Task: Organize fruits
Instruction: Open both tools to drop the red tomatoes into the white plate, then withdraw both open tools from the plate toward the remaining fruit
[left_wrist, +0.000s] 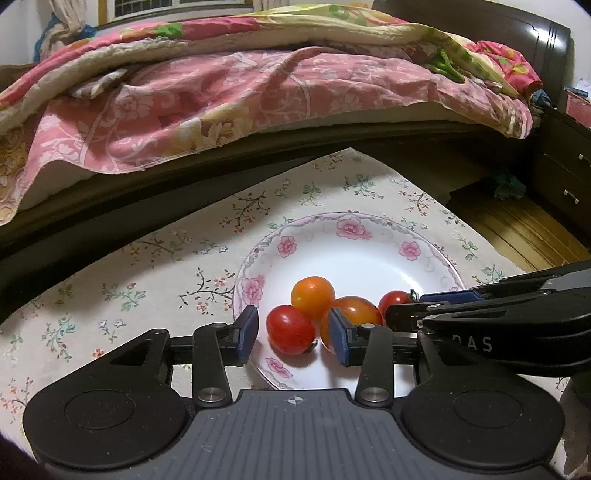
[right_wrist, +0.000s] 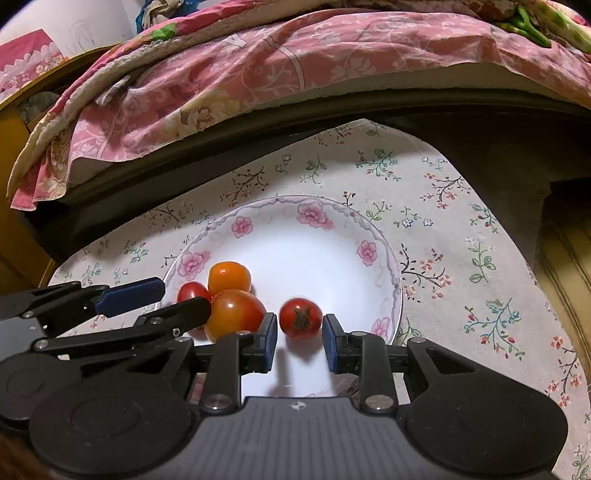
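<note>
A white plate with pink flowers (left_wrist: 351, 225) (right_wrist: 310, 214) sits on a floral cloth and holds several cherry tomatoes. My left gripper (left_wrist: 293, 336) is open, its blue pads on either side of a red tomato (left_wrist: 290, 328) without touching it. Behind that lie an orange tomato (left_wrist: 313, 295) and an orange-red one (left_wrist: 360, 314). My right gripper (right_wrist: 300, 341) is open just short of a stemmed red tomato (right_wrist: 300, 318), slightly blurred, which rests apart from the other three. The right gripper (left_wrist: 406, 304) enters the left wrist view from the right; the left gripper (right_wrist: 184, 295) shows at the left of the right wrist view.
The floral tablecloth (left_wrist: 147, 266) covers a small table that ends close to the plate on the right. A bed with a pink floral quilt (left_wrist: 221, 92) and a dark wooden frame runs behind it. A wooden floor (left_wrist: 517, 225) and a dark drawer unit (left_wrist: 561, 173) lie at the right.
</note>
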